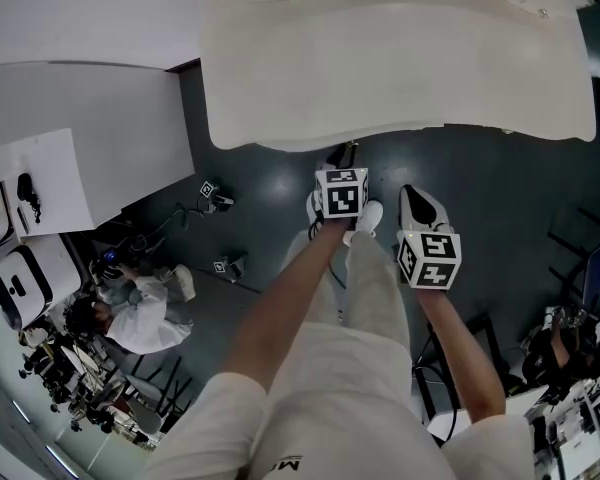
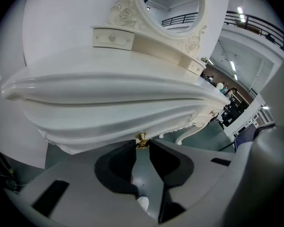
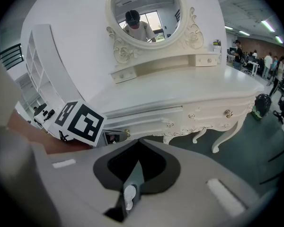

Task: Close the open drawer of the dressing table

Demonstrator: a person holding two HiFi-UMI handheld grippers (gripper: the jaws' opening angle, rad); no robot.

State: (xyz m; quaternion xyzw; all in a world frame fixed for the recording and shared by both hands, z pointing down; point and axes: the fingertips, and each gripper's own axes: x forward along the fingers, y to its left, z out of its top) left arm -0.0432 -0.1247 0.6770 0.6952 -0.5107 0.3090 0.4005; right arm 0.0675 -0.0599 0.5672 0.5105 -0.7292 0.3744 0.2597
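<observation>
The white dressing table (image 1: 400,68) fills the top of the head view. In the left gripper view its carved front (image 2: 109,122) is right ahead, and a small gold drawer knob (image 2: 141,139) sits between the tips of my left gripper (image 2: 142,144), which is shut on it. In the right gripper view the left gripper's marker cube (image 3: 80,122) is against the drawer front (image 3: 146,115), by the same knob (image 3: 127,133). How far the drawer stands out I cannot tell. My right gripper (image 3: 139,142) hangs back from the table, jaws shut and empty; its cube (image 1: 429,258) is right of the left cube (image 1: 341,192).
An oval mirror (image 3: 146,13) and small top drawers (image 3: 123,74) stand on the table. Another knobbed drawer (image 3: 228,113) and curved legs (image 3: 227,136) are to the right. A person (image 1: 130,308) crouches on the dark floor at left, beside a white desk (image 1: 80,118).
</observation>
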